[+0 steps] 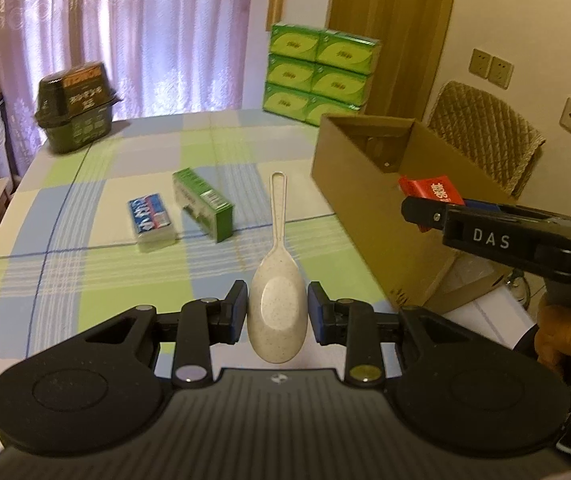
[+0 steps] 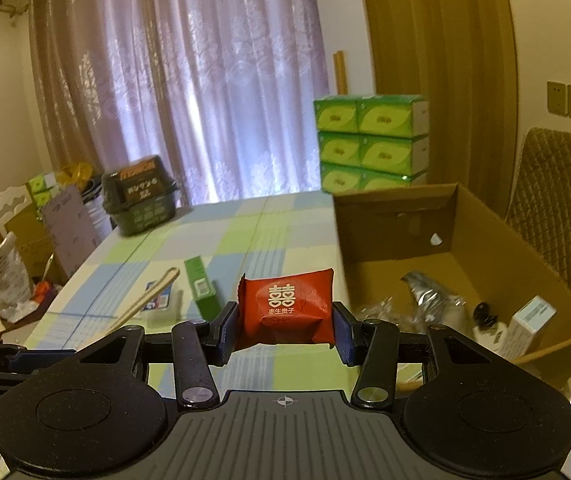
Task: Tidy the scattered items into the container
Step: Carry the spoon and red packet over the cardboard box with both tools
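Two-handed tidying at the carry stage. The left gripper (image 1: 277, 312) is closed on the bowl of a speckled rice spoon (image 1: 277, 280), whose handle points forward, away from the camera, above the checked worktop (image 1: 85, 248). The right gripper (image 2: 284, 330) clamps a red sweet packet (image 2: 285, 306) between its blue pads and holds it in the air just left of the open cardboard box (image 2: 397, 232), near the box's left wall.

Risks, as judged from this pose: the spoon is held only across its smooth, rounded bowl, so it may pivot or slide out when tilted; its long handle could catch the box's rim on the way in. The soft packet may deform and slip, or fall short of the wall onto the worktop if released early. Both grippers head for one opening and could collide.

Still on the worktop, well ahead of the left gripper: a green carton (image 1: 203, 204) and a blue-and-white pack (image 1: 151, 220), side by side. The box already holds several items.
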Tool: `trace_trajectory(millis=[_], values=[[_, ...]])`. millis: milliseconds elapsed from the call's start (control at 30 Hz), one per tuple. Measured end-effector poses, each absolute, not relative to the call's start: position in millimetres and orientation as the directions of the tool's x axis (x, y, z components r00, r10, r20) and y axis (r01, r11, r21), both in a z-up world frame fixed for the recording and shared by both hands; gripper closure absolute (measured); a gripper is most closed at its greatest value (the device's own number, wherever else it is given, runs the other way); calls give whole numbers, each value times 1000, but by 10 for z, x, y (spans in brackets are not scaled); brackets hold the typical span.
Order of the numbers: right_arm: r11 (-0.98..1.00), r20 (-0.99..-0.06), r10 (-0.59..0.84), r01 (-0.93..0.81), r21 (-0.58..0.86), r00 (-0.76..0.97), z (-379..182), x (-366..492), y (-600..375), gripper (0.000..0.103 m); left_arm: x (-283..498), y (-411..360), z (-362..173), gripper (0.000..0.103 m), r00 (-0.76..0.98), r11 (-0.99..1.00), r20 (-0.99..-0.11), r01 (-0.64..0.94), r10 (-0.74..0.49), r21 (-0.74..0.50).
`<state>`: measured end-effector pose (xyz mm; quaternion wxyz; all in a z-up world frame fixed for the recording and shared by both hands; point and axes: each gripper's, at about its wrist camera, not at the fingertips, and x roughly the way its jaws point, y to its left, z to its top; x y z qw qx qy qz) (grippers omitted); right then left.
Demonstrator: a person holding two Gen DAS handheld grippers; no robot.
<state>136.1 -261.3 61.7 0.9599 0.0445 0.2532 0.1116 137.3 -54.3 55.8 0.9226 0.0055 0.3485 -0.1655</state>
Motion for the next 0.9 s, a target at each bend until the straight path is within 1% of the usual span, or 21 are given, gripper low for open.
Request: trace_trajectory(millis=[300, 533, 900], values=[[973, -458, 221, -160, 168, 861, 785, 1424, -2907, 52, 1476, -892, 687, 76, 700, 925, -623, 364, -349, -110], [974, -442, 214, -159, 159, 871, 899, 1436, -3045, 52, 1550, -1120, 790, 76, 693, 909, -610, 400, -384, -117], [988, -426, 138, -93, 124, 894, 991, 1500, -3441, 52, 1684, -1440, 910, 76, 682, 886, -594, 446, -427, -126]])
